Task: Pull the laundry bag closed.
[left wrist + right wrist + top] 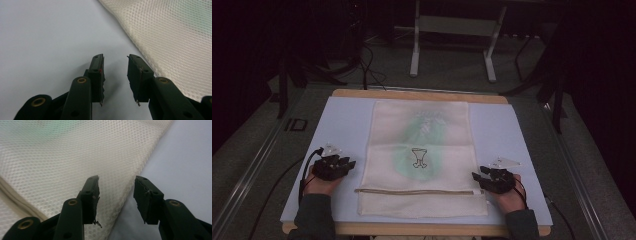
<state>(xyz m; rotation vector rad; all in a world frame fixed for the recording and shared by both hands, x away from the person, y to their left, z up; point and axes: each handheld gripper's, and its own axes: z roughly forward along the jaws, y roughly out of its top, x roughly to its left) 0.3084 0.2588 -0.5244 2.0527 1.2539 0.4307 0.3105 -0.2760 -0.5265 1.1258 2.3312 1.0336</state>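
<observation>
On pale blue surface (347, 120): cream mesh bag (419, 130) flat at centre, zipper (417, 191) along its 6 o'clock end. At 9 o'clock of bag, left gripper (343, 165), fingers (97, 75) apart, empty. At 3 o'clock, right gripper (478, 178), fingers (91, 195) parted astride bag's edge.

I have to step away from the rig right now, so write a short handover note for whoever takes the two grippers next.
Left gripper: open, holding nothing, over the pale blue table mat, just off the left edge of the cream mesh zip bag.
Right gripper: open, holding nothing, jaws astride the bag's right edge near the zip's end.
Bag: lies flat in the middle of the mat, zip running across its near end, something green showing through the mesh.
Done: nothing gripped yet.
Left: probably take hold of the bag at both sides.
</observation>
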